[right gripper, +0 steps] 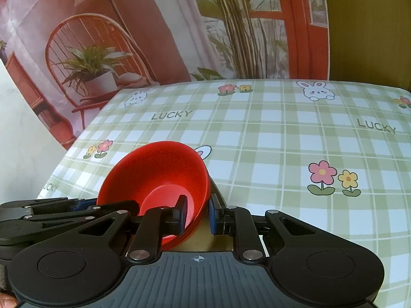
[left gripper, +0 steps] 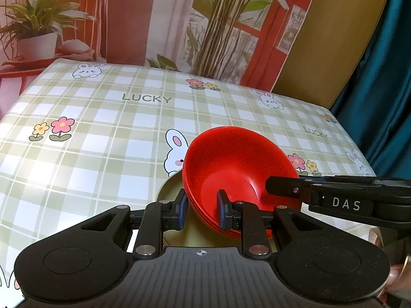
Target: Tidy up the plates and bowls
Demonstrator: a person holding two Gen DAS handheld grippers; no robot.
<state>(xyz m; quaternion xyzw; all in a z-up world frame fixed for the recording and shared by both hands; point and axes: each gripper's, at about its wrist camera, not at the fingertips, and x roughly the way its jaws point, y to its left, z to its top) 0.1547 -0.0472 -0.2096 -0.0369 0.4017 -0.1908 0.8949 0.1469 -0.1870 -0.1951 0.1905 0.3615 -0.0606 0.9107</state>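
A stack of red bowls [left gripper: 239, 164] is held above a pale green plate [left gripper: 174, 187] on the checked tablecloth. My left gripper [left gripper: 201, 209] is shut on the stack's left rim, one blue pad inside and one outside. My right gripper [right gripper: 197, 211] is shut on the stack's right rim [right gripper: 205, 179]; it also shows in the left wrist view [left gripper: 282, 187] reaching in from the right. The stack [right gripper: 159, 174] is tilted in both views. The plate [right gripper: 203, 233] is mostly hidden under the bowls and grippers.
The table [left gripper: 102, 133] carries a green checked cloth with bunnies, flowers and "LUCKY" print. A printed backdrop with plants and a red chair hangs behind it. A teal curtain [left gripper: 385, 77] hangs at the right. The table's right edge [left gripper: 359, 148] lies near the bowls.
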